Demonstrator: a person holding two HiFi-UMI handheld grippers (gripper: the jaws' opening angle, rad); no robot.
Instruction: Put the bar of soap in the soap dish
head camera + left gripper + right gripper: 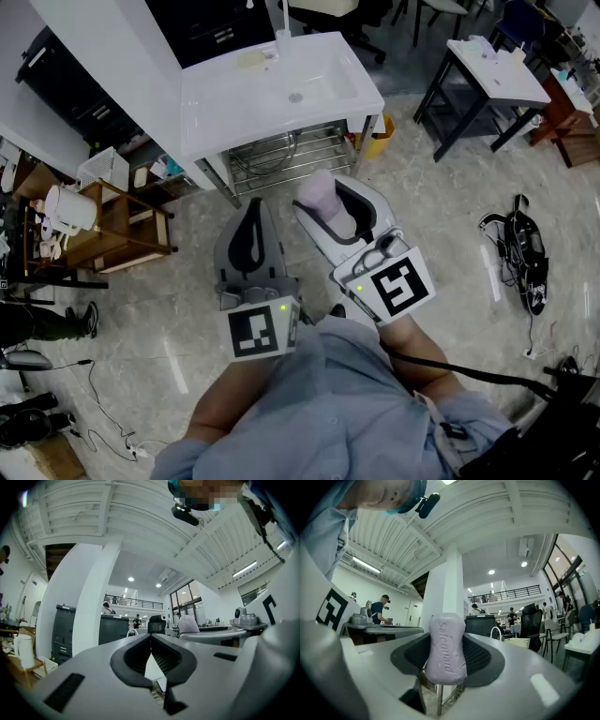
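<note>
Step in hand: transport. We judge the bar of soap [447,648] to be picked up and in transit toward the counter [216,112]; placement is not yet done.

Right hand-held gripper [336,208]: jaws stand wide and are closed on the bar of soap. The 2 pads press its 2 broad faces, and the bar stands on end between them.

Left hand-held gripper [255,211]: jaws are together at the tips with nothing between them. It is held just beside the right one, above the floor.

Bar of soap: lavender, with embossed lettering. It sits in the right jaws, in front of the counter and well apart from it.

Soap dish [251,58]: we take the pale yellowish item on the counter top near the faucet [283,28] to be the dish. It is too small to confirm.

Basin [309,89]: set into the counter, to the right of the dish in the head view.

Next move: we judge that 1 reach forward over the counter edge is required. Bring the bar above the dish and lower it until it rests there, then release.

Caution: the bar may be slippery. Open the jaws only once it is supported.
</note>
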